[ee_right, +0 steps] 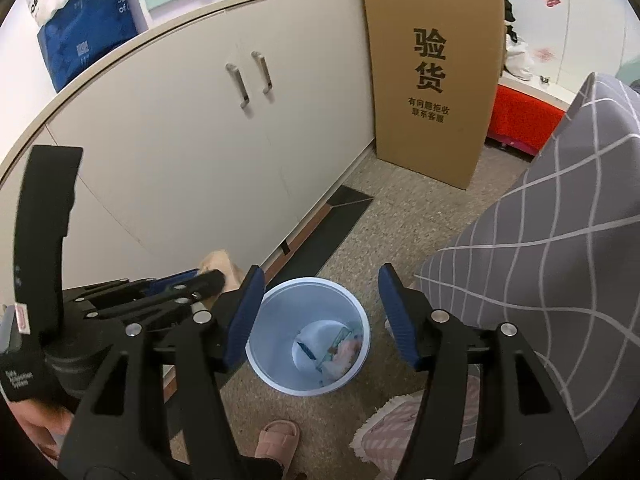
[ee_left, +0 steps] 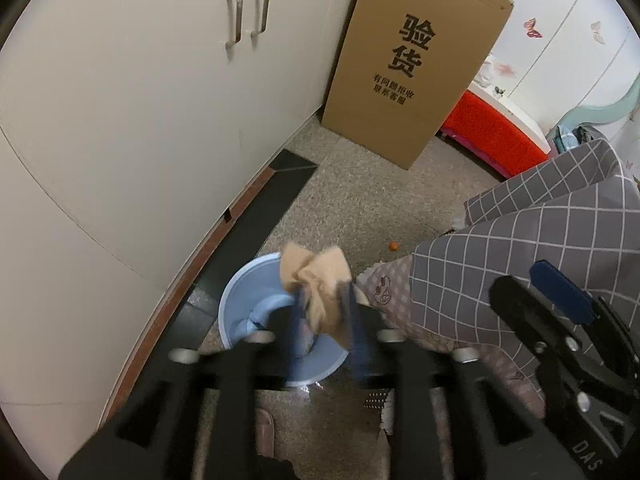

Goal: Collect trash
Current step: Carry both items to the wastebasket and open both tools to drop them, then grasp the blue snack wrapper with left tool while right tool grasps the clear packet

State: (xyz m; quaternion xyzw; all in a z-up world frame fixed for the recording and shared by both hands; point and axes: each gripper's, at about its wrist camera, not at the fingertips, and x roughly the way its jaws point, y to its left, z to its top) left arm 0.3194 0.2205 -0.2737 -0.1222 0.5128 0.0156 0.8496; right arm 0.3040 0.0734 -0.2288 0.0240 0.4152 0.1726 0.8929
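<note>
The left gripper hung over the light blue waste bin with a crumpled tan paper wad between its blue fingers; motion blur smeared the fingertips, so whether the pads were pressing on the paper or had let go of it could not be told from the left wrist view. In the right wrist view the same wad showed at the tip of the left gripper, left of the bin and near the foot of the white cabinet. The right gripper stood with its blue fingers wide apart and nothing between them, framing the bin's rim from above. Inside the bin lay a few scraps of trash, one of them a pale wrapper. The bin stood on a speckled grey floor, just beside a dark strip along the cabinet's base. A tall cardboard box printed with black characters leaned at the far end of the cabinet. A grey checked cover filled the right side, and a pink slipper lay near the bottom edge.
</note>
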